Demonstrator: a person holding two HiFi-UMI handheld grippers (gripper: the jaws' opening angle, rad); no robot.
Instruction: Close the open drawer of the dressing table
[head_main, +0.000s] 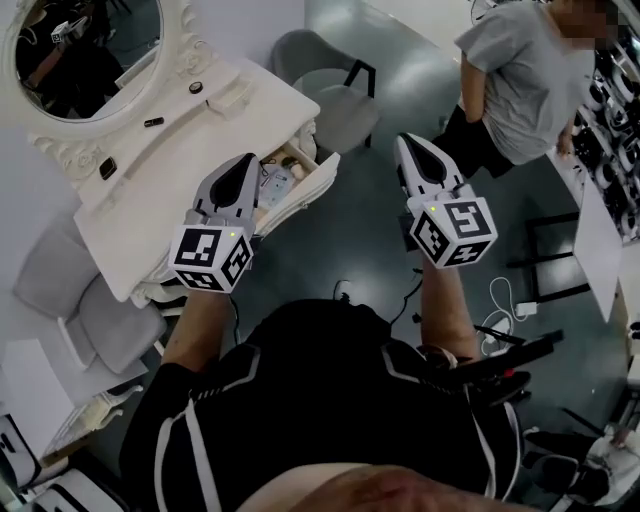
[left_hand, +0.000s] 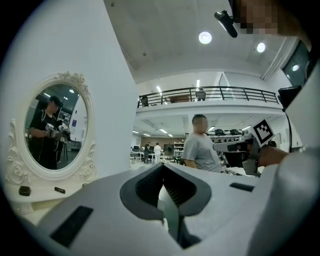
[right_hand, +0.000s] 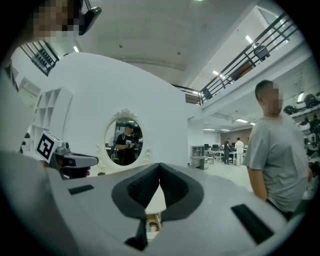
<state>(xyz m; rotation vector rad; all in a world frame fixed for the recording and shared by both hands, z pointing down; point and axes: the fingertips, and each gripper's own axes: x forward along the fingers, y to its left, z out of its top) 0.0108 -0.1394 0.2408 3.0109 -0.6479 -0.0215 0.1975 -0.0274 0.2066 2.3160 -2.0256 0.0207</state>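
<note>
Drawer (head_main: 308, 186) stands open at the table's (head_main: 150, 205) front edge, near its end corner. Left gripper (head_main: 246, 162) hovers over it, jaws together and empty. Right gripper (head_main: 404, 141) hangs beside it, likewise closed. Recommended: press the drawer front squarely, straight inward.

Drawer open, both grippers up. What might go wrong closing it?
1. The drawer juts out at a slant; a push by the left gripper on one end of its front may skew and jam it.
2. Loose items inside may shift or catch.
3. A swing of the right gripper could reach the bystander.
</note>
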